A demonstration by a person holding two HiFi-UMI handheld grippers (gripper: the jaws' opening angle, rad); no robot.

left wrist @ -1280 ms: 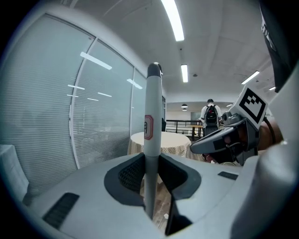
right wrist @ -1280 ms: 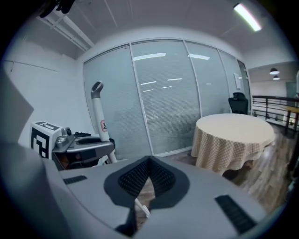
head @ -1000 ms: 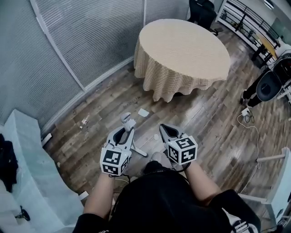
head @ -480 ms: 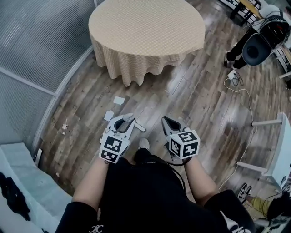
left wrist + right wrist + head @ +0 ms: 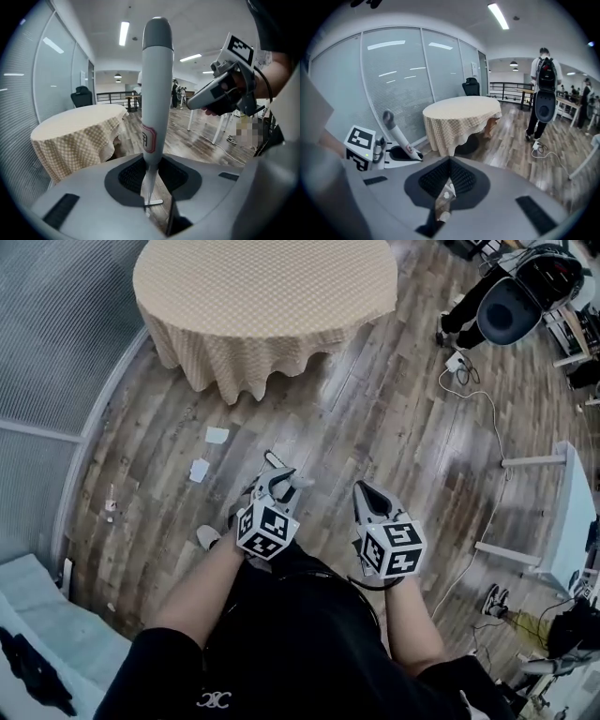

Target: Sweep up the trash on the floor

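Note:
My left gripper (image 5: 278, 482) is shut on a grey-white handle (image 5: 277, 465) with a red label; it stands upright between the jaws in the left gripper view (image 5: 153, 93). The handle's lower end is hidden under the gripper. My right gripper (image 5: 365, 490) is shut with nothing in it, only a thin slit of floor showing between its jaws (image 5: 445, 187). It hangs a hand's width right of the left one. Two white paper scraps (image 5: 217, 435) (image 5: 199, 470) lie on the wooden floor to the left of the left gripper, with a smaller bit (image 5: 111, 505) near the wall.
A round table (image 5: 262, 296) with a beige checked cloth stands ahead. A frosted glass partition (image 5: 47, 352) runs along the left. A person (image 5: 543, 89) with a round black pack stands at right, near a cable and power strip (image 5: 457, 362). White furniture legs (image 5: 534, 462) at right.
The view has swung right, so the table and paper scraps have slid to the left. Both grippers have shifted right, with the handle still in the left one.

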